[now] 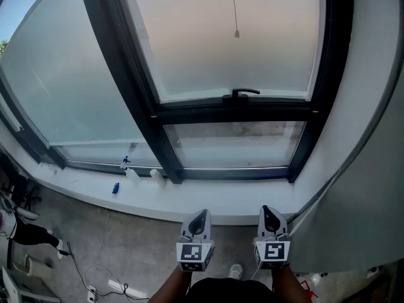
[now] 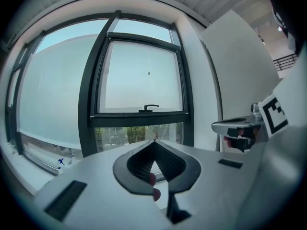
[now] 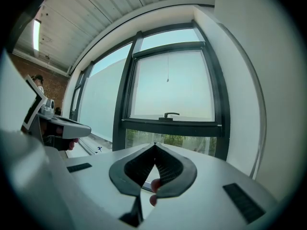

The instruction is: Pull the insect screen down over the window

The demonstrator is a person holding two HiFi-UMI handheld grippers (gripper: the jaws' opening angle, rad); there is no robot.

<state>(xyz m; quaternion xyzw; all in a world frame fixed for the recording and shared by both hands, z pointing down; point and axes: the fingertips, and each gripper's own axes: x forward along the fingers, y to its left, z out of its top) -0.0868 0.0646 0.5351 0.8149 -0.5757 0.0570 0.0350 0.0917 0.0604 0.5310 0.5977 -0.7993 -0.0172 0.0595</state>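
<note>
Grippers held low, below the window [image 1: 233,113].
Left gripper [image 1: 201,214] and right gripper [image 1: 266,209] are seen closed on nothing at lower centre; the insect screen [image 1: 265,49], seemingly the pale sheet, is at upper centre.

A white sill [image 1: 208,202] runs along the wall. A small blue thing [image 1: 116,188] lies near its front edge on the left. Two small white things [image 1: 158,177] sit by its back edge. Thin cables [image 1: 82,271] lie on the grey floor [image 1: 139,245] below.
</note>
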